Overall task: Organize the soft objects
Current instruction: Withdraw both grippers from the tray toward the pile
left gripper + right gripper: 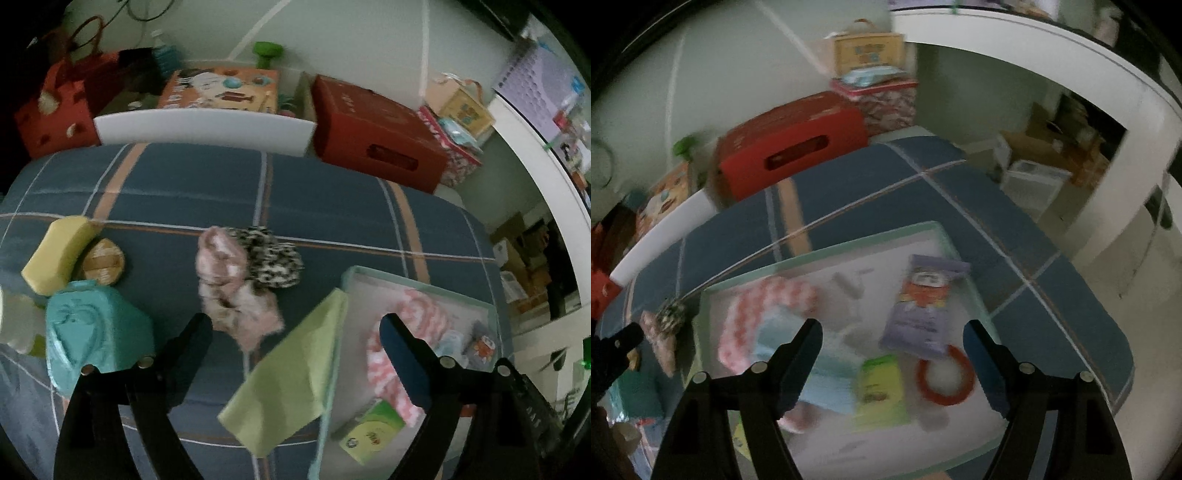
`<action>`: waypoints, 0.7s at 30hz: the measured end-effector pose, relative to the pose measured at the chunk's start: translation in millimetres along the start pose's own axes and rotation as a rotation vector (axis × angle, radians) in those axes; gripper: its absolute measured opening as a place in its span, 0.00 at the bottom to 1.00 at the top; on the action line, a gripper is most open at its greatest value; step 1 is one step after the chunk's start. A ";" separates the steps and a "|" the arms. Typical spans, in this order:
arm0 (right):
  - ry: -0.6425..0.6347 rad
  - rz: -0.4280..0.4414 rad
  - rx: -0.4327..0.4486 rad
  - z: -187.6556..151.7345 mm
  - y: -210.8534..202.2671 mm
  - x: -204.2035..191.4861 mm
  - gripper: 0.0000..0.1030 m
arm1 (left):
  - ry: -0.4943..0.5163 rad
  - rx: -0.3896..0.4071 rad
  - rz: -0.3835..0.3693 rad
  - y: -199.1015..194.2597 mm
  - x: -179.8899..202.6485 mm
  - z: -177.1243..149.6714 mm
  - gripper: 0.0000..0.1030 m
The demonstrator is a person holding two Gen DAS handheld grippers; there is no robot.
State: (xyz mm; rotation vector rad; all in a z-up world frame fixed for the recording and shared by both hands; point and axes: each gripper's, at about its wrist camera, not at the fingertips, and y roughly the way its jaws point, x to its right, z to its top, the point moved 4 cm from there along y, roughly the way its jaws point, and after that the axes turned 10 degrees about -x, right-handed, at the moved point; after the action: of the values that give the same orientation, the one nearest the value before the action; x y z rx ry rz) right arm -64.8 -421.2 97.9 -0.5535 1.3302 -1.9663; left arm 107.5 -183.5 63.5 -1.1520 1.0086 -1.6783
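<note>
My left gripper is open above the blue plaid cover, and nothing is between its fingers. A green cloth hangs over the rim of the pale tray just below it. A pink patterned cloth and a leopard-print scrunchie lie ahead on the cover. My right gripper is open over the tray, empty. In the tray lie a pink-and-white checked soft roll, a light blue cloth, a purple packet, a green packet and a red ring.
At the left of the cover sit a yellow sponge, a woven ball and a teal carton. Behind the cover stand a red box, a white bin and a red bag. A white door frame is at the right.
</note>
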 end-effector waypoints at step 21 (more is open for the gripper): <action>-0.337 0.154 0.045 -34.9 -7.7 -157.4 0.79 | -0.241 0.132 0.132 -81.6 -148.5 -0.8 0.90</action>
State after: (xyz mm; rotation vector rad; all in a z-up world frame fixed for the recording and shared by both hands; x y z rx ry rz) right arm 15.0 -280.9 96.3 -0.7039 1.0815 -1.6867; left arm 123.8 -18.3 97.8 -1.1437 0.7938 -1.4408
